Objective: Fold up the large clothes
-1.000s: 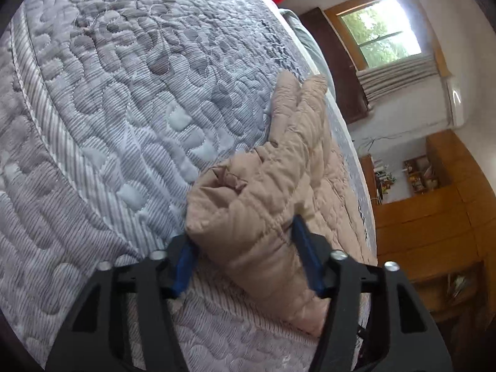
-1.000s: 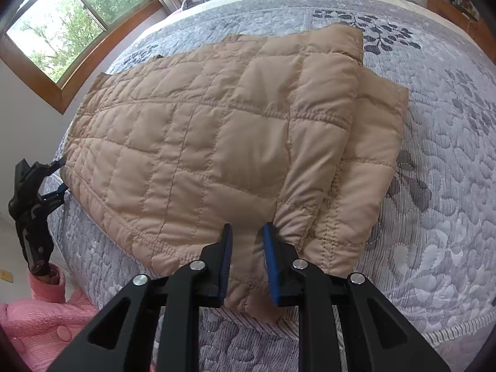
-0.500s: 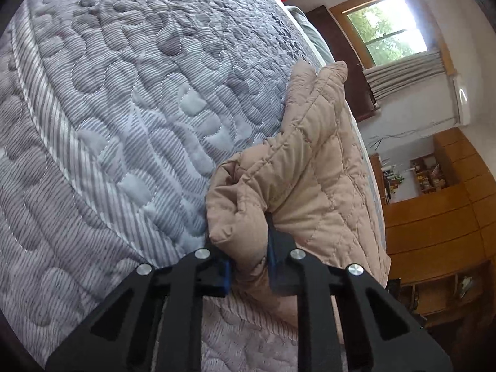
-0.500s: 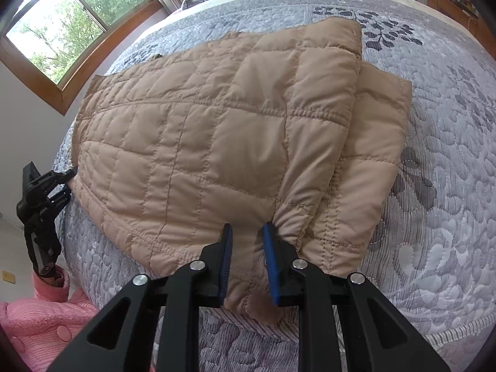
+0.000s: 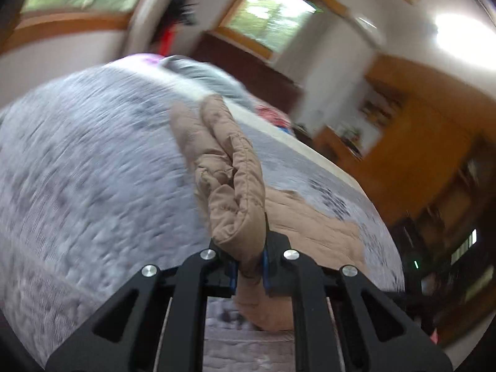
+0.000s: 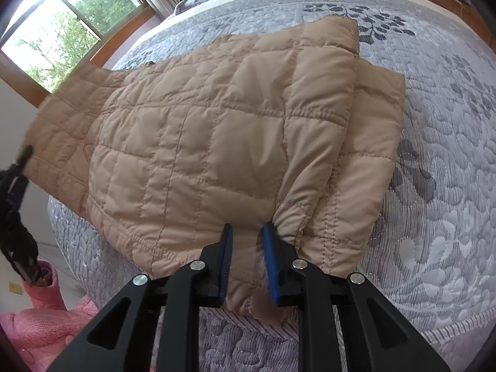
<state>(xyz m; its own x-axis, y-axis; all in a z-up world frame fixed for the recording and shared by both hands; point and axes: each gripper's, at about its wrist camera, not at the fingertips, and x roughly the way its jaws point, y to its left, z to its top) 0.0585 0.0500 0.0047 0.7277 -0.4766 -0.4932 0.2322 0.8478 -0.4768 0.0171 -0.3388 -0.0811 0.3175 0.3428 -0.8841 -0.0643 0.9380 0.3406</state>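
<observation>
Tan puffy coat (image 6: 217,142) on the gray bed (image 6: 434,186), my left gripper (image 5: 249,268) pinching its raised corner tight, my right gripper (image 6: 246,262) clamped narrow on its edge.

We note the jacket (image 6: 217,142) lying on the bed (image 6: 434,186), folded into 2 layers at its right side. Right tool (image 6: 246,260) at its near edge; left tool (image 5: 249,269) at its far-left end, lifted off the bed.

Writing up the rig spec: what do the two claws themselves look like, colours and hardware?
Both match. The left claw and right claw have matte black angular linkage arms with triangular cutouts, four round silver pivot bolts across each, and two black fingers faced with ribbed blue pads. No cables, markings or sleeves show in either wrist view.
</observation>
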